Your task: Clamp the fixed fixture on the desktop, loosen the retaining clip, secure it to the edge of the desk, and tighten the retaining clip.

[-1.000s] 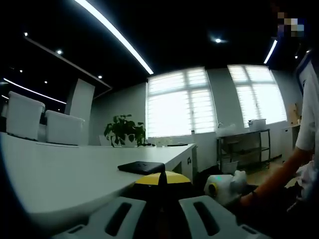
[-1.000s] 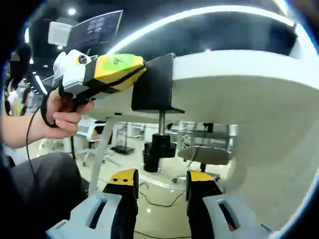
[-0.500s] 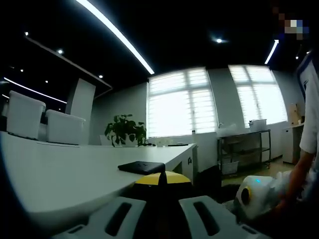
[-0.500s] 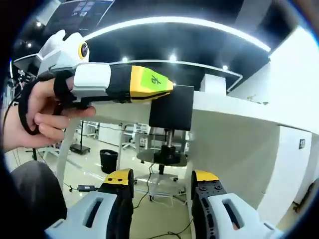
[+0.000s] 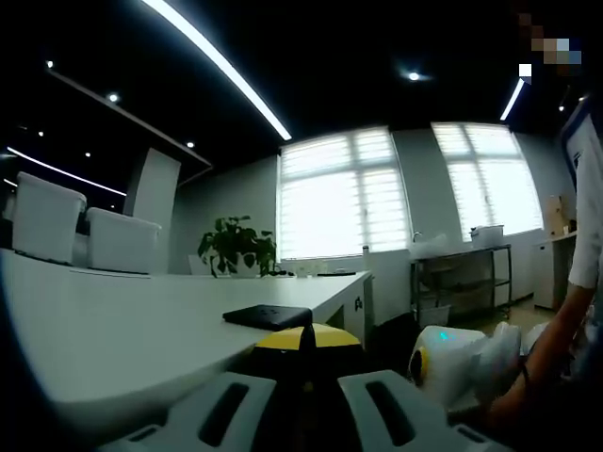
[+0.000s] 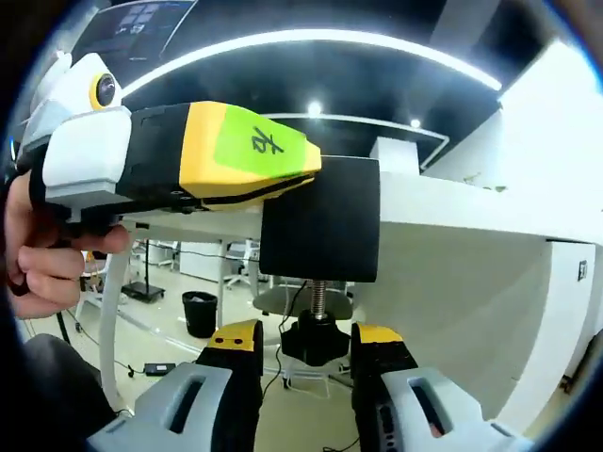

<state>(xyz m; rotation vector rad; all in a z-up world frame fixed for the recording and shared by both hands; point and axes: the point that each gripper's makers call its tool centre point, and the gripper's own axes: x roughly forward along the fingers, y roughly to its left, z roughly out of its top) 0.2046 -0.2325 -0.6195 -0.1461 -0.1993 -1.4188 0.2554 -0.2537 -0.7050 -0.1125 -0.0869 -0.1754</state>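
The black clamp fixture [image 6: 320,221] sits on the edge of the white desk [image 6: 452,245], its threaded screw [image 6: 317,295] and black knob [image 6: 316,339] hanging below. My left gripper [image 6: 311,171], yellow and black with a green label, is shut on the fixture from the left. My right gripper [image 6: 306,344] is open below it, one yellow-tipped jaw on each side of the knob. In the left gripper view, the fixture's top plate [image 5: 268,315] lies on the desk [image 5: 113,320] just ahead of the closed left gripper [image 5: 306,341]; the right gripper's white body [image 5: 452,363] is low on the right.
A hand [image 6: 42,264] holds the left gripper's grip. A desk leg [image 6: 111,311] and a black bin [image 6: 200,313] stand under the desk. A plant [image 5: 236,247] and white chairs [image 5: 42,217] are on the desk's far side; a shelf rack [image 5: 462,278] stands by the windows.
The right gripper came in closer under the fixture, and the knob now sits between its jaws. The left gripper has kept its hold and stayed still.
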